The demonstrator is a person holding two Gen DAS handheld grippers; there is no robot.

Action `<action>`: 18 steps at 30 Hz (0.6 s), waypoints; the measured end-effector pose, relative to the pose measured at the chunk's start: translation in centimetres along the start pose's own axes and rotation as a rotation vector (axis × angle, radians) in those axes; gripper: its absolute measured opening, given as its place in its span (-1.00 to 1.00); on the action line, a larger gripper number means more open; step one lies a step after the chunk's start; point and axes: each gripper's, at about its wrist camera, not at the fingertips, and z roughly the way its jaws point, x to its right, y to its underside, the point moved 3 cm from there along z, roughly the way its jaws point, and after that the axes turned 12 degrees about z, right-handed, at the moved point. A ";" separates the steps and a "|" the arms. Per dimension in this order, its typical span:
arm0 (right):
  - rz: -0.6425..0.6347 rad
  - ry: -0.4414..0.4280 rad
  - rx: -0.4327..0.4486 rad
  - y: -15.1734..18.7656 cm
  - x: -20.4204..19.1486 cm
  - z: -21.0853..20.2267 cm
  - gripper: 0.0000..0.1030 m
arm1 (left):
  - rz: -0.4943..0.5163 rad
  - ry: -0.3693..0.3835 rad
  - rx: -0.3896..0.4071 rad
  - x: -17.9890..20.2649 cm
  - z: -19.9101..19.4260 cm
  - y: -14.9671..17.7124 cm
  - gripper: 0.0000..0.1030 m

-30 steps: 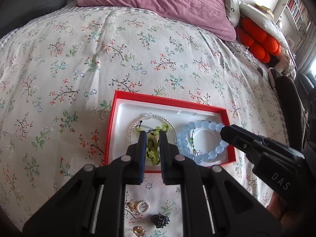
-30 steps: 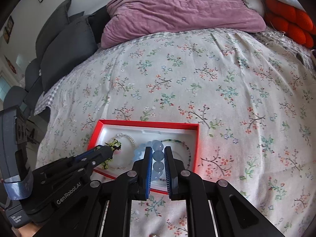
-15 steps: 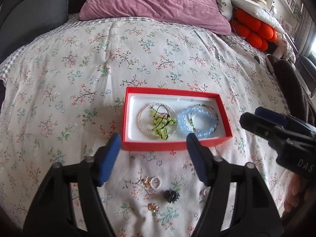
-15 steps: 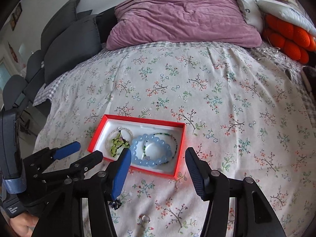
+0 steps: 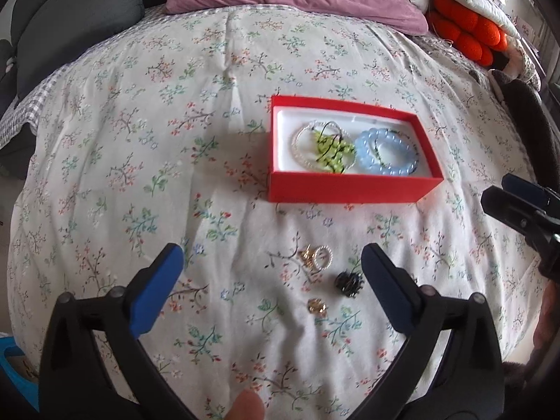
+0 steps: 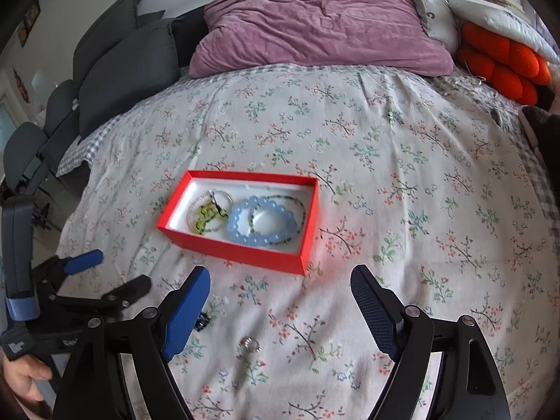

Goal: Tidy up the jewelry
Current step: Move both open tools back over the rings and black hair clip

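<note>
L gripper (image 5: 271,269) is opening wide w/ nothing between the pads, just bedspread and loose bits showing through the gap; a sec ago it was pinched shut right over the green bead strand (image 5: 332,152) inside the red box (image 5: 344,190). R gripper (image 6: 280,295) is doing the same: jaws opening, nothing between them, whereas a sec ago it was clenched over the blue bead bracelet (image 6: 262,222). Both are now sitting further back from the box than before, so the box is lying ahead of the fingertips instead of under them. Meaning, prob: both pieces are released and staying in the box, so that drop-off looks done. In the box ahead of L gripper: pearl bracelet (image 5: 302,143) and green strand on the left half, blue bracelet plus a thin dark-green bead strand (image 6: 297,210) on the right half, overlapping. Still loose on the floral bedspread (image 5: 140,140): small pearl ring w/ gold piece (image 5: 316,257) sitting just ahead of the gap btw L pads, dark bead cluster (image 5: 348,281) right beside L gripper's right pad, gold stud (image 5: 316,306) just inside the gap. Under R gripper, a small clear-stone ring (image 6: 252,343) is lying btw the fingers, close to the camera. Next likely job: picking up those small items, fiddly since they are tiny and the cloth is soft.
</note>
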 end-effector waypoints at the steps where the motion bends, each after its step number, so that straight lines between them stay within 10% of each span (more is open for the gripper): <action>1: -0.012 0.008 -0.004 0.3 0.0 0.1 0.63 | -0.001 0.003 -0.009 -0.1 0.1 0.4 0.98; 18: -0.150 0.075 -0.130 6.0 2.0 2.3 0.63 | 0.099 -0.011 -0.079 -0.7 1.6 5.6 0.98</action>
